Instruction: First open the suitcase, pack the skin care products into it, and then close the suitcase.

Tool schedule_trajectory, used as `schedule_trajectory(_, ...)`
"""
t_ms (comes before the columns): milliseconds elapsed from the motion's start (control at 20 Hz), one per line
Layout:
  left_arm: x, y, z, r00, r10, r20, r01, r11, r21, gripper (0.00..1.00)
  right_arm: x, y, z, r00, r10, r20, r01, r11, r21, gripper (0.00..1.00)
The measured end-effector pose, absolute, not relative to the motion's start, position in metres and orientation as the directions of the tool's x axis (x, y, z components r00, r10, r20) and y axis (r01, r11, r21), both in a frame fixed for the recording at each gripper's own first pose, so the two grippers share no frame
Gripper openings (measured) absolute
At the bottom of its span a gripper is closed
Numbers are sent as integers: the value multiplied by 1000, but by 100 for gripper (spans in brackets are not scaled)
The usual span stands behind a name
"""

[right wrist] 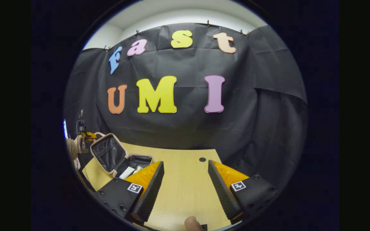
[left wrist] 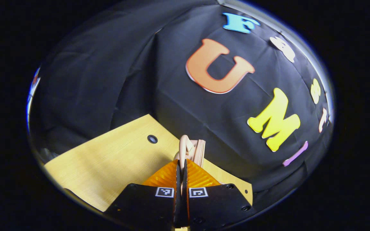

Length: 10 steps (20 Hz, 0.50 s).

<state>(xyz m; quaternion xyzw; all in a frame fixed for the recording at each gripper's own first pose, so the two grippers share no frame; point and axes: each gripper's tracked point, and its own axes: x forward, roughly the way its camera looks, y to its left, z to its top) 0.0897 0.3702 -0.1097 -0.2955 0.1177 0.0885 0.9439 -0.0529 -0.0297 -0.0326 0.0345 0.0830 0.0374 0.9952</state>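
Note:
The beige suitcase [right wrist: 99, 145] stands open at the table's left end, its dark-lined lid [right wrist: 107, 153] raised. White skin care products [right wrist: 127, 172] lie in its base. My left gripper [right wrist: 87, 135] is at the lid's top edge. In the left gripper view, that gripper [left wrist: 181, 164] is shut on the suitcase's beige handle [left wrist: 185, 147], which sticks up past the fingertips. My right gripper [right wrist: 185, 170] hangs open over the bare table to the right of the suitcase, with nothing between its fingers.
The wooden table [right wrist: 185, 189] has a dark round hole [right wrist: 202, 159] near its back edge. A hand [right wrist: 72, 147] holds the left gripper at the far left. A thumb [right wrist: 192, 223] shows at the bottom of the right gripper view. The black cloth wall stands close behind.

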Motion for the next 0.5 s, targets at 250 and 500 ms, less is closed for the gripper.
schedule_trajectory(250,90,307,-74,962,118,-247,-203,913,-353,3,-49,-69,-32,981,119,-153,-108,991,77,81)
schedule_trajectory(500,99,230,-55,973,75,-217,-127,964,-235,3,-51,-103,-34,979,152,-139,-149,988,32,77)
